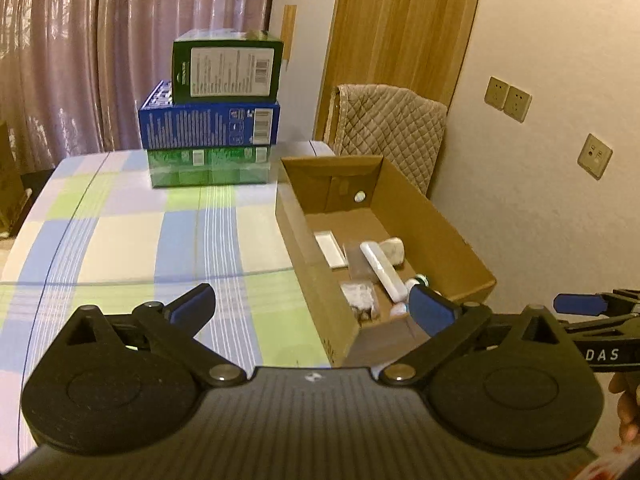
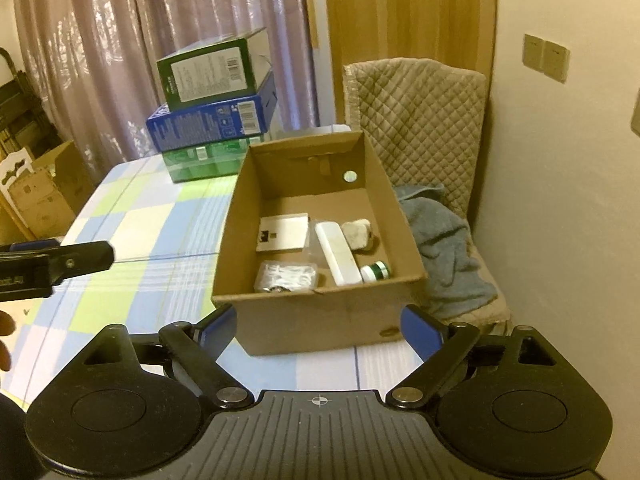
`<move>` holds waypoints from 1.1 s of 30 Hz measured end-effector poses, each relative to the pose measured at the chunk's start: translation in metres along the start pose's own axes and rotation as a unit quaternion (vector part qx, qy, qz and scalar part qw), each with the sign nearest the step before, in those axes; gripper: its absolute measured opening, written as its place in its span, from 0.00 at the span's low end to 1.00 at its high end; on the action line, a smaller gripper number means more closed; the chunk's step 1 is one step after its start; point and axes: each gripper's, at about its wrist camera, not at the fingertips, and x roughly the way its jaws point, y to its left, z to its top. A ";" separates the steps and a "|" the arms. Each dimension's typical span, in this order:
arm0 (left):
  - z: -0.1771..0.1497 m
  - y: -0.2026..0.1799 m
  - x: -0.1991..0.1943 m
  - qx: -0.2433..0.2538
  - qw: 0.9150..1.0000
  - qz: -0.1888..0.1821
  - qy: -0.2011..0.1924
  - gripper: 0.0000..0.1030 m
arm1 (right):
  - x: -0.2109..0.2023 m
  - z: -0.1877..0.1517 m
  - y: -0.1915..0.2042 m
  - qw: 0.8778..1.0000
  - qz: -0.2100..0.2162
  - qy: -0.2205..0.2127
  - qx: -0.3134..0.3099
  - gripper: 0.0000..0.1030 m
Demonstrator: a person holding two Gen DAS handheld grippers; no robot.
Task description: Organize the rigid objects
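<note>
An open cardboard box [image 1: 432,216] [image 2: 332,320] stands on the checked tablecloth near the table's right edge. Inside lie a long white case [image 2: 338,252] [image 1: 382,270], a white card [image 2: 284,232], a clear bag of small white parts [image 2: 286,276], a pale lumpy object [image 2: 358,232] and a small green-and-white jar [image 2: 376,271]. My left gripper [image 1: 312,306] is open and empty, left of and just in front of the box. My right gripper [image 2: 318,328] is open and empty, straddling the box's near wall from in front.
A stack of boxes, dark green [image 1: 228,68] on blue [image 1: 210,124] on light green [image 1: 208,166], stands at the table's far side. A chair with a quilted cover [image 2: 420,120] and a grey towel [image 2: 440,236] sits right of the table. Cardboard cartons [image 2: 44,196] stand on the floor at left.
</note>
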 end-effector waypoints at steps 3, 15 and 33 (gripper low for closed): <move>-0.010 0.003 -0.006 -0.004 1.000 0.007 0.008 0.98 | -0.007 -0.011 -0.001 1.000 -0.004 -0.006 0.009 0.84; -0.056 0.000 -0.020 -0.021 0.998 0.036 0.041 0.99 | -0.020 -0.042 -0.008 1.000 -0.015 -0.006 0.026 0.84; -0.096 -0.006 -0.026 -0.022 0.997 0.049 0.057 0.99 | -0.023 -0.066 0.010 1.000 0.004 0.006 0.010 0.84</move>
